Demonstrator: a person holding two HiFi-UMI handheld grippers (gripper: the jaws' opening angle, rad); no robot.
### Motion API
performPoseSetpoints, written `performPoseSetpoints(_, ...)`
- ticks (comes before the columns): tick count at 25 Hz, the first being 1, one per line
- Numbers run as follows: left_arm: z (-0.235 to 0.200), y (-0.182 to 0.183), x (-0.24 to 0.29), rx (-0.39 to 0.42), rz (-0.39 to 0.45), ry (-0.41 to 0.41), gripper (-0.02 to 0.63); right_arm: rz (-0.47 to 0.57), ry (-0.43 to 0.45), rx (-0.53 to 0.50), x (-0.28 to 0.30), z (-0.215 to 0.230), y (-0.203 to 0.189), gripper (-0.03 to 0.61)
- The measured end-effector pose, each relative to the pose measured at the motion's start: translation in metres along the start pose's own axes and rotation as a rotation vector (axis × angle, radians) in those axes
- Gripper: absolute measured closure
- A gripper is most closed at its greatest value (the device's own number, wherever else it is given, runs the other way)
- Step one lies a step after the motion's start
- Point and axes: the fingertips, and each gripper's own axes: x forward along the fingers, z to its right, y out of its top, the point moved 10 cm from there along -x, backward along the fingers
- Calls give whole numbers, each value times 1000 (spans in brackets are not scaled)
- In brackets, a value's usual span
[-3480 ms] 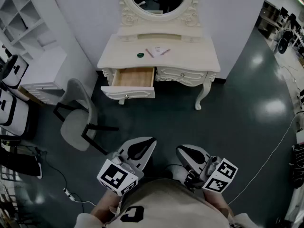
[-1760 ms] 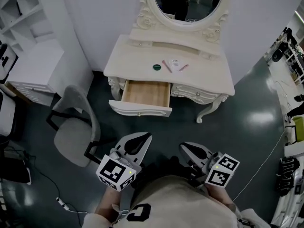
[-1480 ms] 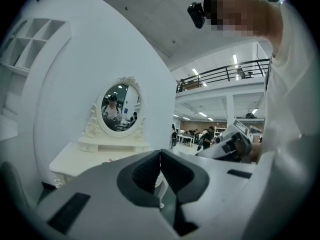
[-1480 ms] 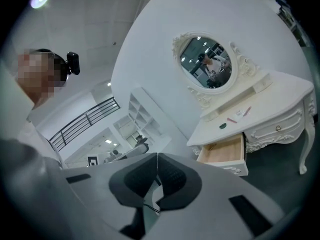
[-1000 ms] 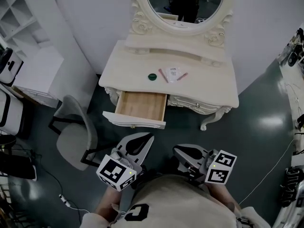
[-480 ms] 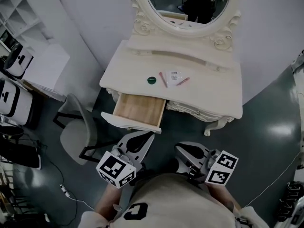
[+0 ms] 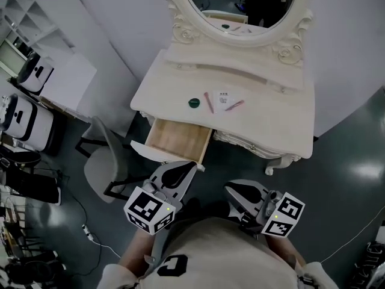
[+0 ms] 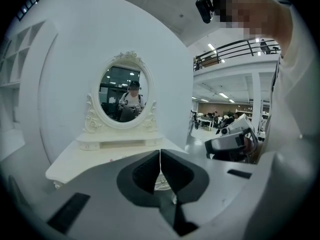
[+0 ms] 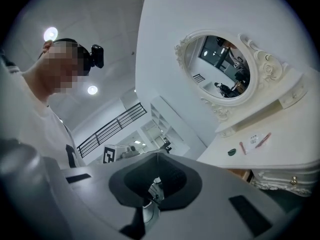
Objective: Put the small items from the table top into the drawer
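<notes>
On the cream dressing table (image 7: 271,125) lie a green round item (image 7: 193,103), a pink pen (image 7: 208,102), a white packet (image 7: 224,99) and a second pink pen (image 7: 235,105). Below them the wooden left drawer (image 7: 177,140) stands pulled out and looks empty. My left gripper (image 7: 189,165) is shut and holds nothing, its tips just short of the drawer front. My right gripper (image 7: 230,189) is shut and empty too, off the table's front edge. The right gripper view shows the green item (image 9: 231,152), the packet (image 9: 255,139) and the gripper tips (image 9: 157,154). The left gripper tips (image 8: 160,151) meet.
An oval mirror (image 7: 246,5) stands at the table's back. A grey chair (image 7: 105,161) is left of the drawer. A white cabinet (image 7: 66,83) and several white devices (image 7: 24,122) stand at the left. A cable (image 7: 84,221) lies on the dark floor.
The table and open drawer have come closer and lower in the head view. Both grippers stay shut and empty near the body, the left now close to the drawer front.
</notes>
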Motion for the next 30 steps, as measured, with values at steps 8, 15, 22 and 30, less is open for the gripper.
performPoseSetpoints(8, -36, 3, -1, -32, 8, 120, 555, -29, 22, -21, 20, 11, 2, 551)
performPoseSetpoints(15, -84, 4, 5, 11, 4, 150, 555, -112, -174, -32, 48, 28, 0, 549)
performPoseSetpoints(22, -156, -1, 14, 73, -37, 105, 554, -218, -235, -47, 107, 33, -2, 549)
performPoseSetpoints(30, -218, -4, 35, 138, -91, -31, 364, -290, -290, -82, 165, 35, -4, 549)
